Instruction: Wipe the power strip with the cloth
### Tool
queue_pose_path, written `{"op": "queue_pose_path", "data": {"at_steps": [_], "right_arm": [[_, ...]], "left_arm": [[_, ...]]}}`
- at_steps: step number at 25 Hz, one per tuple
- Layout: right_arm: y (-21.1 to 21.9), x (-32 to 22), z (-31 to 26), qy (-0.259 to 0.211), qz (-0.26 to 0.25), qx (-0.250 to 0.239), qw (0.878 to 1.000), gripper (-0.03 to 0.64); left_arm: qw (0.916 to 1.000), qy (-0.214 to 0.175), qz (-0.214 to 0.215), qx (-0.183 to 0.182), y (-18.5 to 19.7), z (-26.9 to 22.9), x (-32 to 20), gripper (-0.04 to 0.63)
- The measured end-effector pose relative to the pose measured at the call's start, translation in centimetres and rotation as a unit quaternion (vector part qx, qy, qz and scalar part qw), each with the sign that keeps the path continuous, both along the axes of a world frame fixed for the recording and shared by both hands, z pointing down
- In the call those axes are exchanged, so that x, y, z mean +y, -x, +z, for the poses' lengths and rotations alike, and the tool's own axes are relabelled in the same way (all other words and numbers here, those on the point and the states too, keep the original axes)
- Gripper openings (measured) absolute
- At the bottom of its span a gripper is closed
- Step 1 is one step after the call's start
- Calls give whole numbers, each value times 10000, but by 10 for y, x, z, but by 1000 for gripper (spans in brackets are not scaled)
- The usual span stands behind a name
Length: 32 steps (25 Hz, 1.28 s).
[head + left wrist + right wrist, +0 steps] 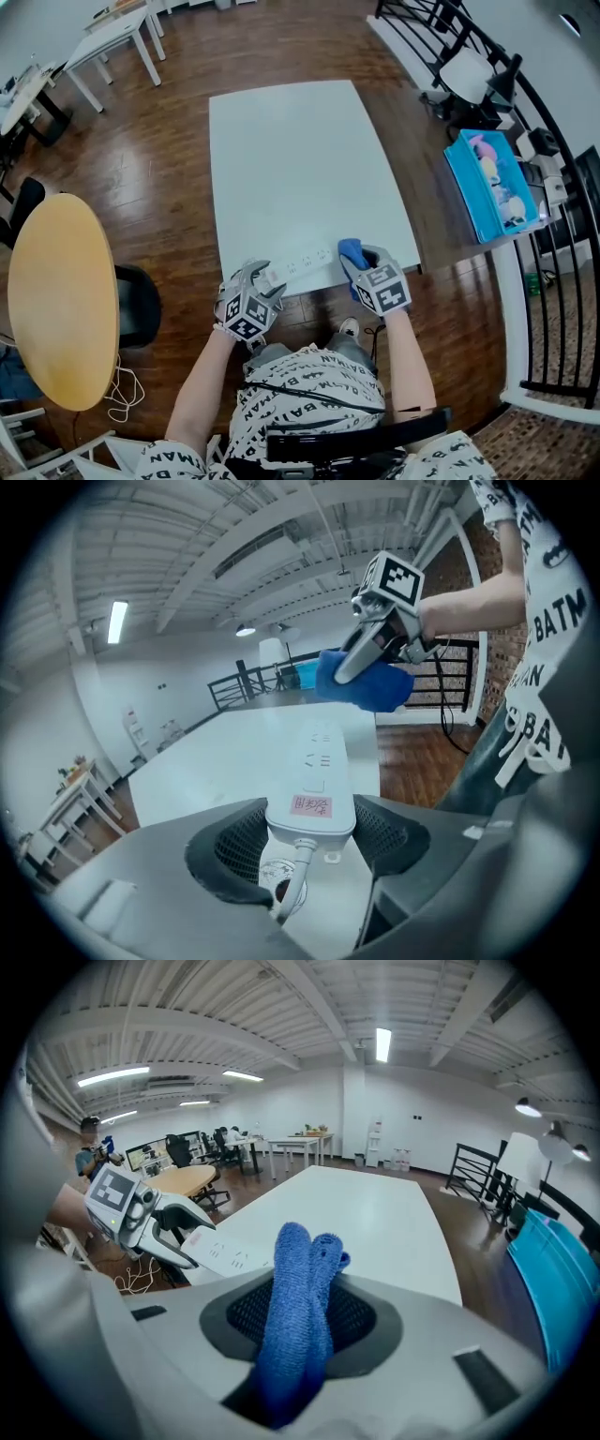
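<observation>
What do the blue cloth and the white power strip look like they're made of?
The cloth: likely microfibre or terry fabric, matte; its surface is nubbly and it folds softly.
The power strip: probably hard moulded plastic, smooth, slightly glossy; crisp edges and recessed sockets.

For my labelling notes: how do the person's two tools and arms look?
Both the left tool and the right tool are light grey, with dark mesh-textured pads and a cube of black-and-white square markers. The person wears a white short-sleeved shirt with black letters.
</observation>
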State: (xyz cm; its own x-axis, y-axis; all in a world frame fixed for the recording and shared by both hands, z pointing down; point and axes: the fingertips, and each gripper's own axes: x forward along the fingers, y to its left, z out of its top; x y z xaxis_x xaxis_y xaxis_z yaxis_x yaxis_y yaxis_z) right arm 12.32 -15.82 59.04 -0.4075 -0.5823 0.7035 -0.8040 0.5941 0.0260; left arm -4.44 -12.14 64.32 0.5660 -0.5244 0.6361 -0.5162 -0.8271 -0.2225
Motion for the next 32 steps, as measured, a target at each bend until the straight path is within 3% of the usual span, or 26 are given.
{"op": "queue_pose_path", "data": {"at_steps": [5,14,19,26,32], "right_arm": [[20,-10,-13,-127,-571,323,9978,133],[44,2,-23,-338,-1165,975,9878,133],[76,27,-33,-229,-1565,535,9860,133],[121,65,-47,-185,-2480,513,9672,133],[153,88,-65,-68,-2990,20,9542,133]], "left_arm": [[9993,-374,-44,-88,0,-38,12,287],[9951,-919,-8,-366,-12,-70,22,285],[9941,-992,57,-437,-24,-72,24,285],[9934,-974,125,-590,-36,-68,22,285],[9920,-1080,157,-637,-38,-73,22,285]]}}
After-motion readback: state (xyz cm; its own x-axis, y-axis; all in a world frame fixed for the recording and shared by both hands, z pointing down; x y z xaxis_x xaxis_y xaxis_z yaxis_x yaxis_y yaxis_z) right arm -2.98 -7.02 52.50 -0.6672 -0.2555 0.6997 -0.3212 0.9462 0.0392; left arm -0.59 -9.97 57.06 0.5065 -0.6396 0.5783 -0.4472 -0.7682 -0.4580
